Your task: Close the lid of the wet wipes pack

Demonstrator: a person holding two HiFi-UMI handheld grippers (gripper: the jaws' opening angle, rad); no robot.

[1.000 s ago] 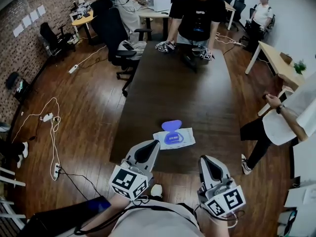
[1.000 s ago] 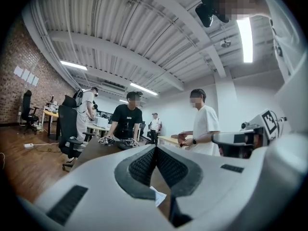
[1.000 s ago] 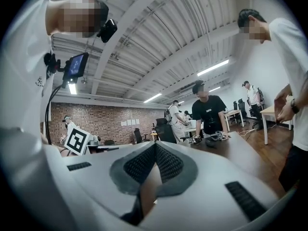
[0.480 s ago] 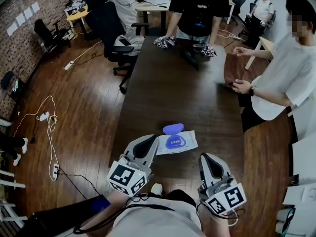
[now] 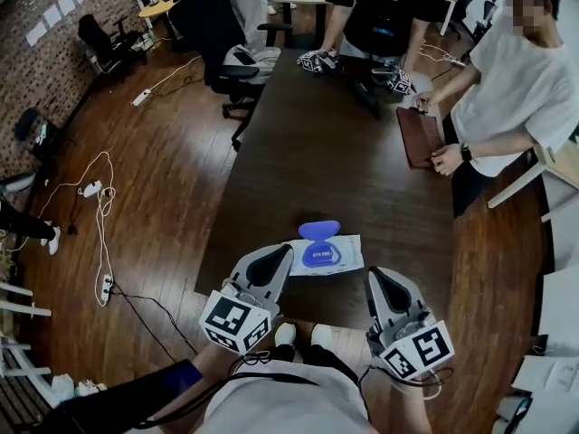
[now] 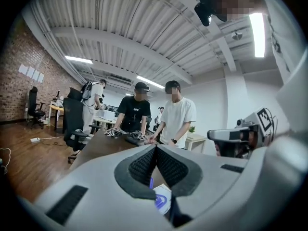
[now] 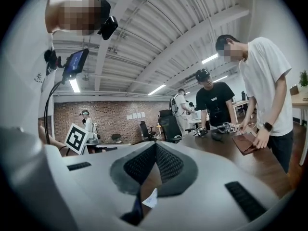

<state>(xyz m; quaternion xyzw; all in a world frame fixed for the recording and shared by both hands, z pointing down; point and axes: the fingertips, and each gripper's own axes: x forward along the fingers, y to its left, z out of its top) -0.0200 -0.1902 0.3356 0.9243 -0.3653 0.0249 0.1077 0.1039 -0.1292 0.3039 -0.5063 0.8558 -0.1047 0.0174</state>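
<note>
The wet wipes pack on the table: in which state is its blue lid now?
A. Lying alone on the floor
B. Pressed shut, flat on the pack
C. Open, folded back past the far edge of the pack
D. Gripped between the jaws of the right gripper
C: in the head view the blue lid lies flipped open beyond the far edge of the white wet wipes pack.

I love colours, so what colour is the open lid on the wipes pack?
The lid is blue, seen best in the head view.
</note>
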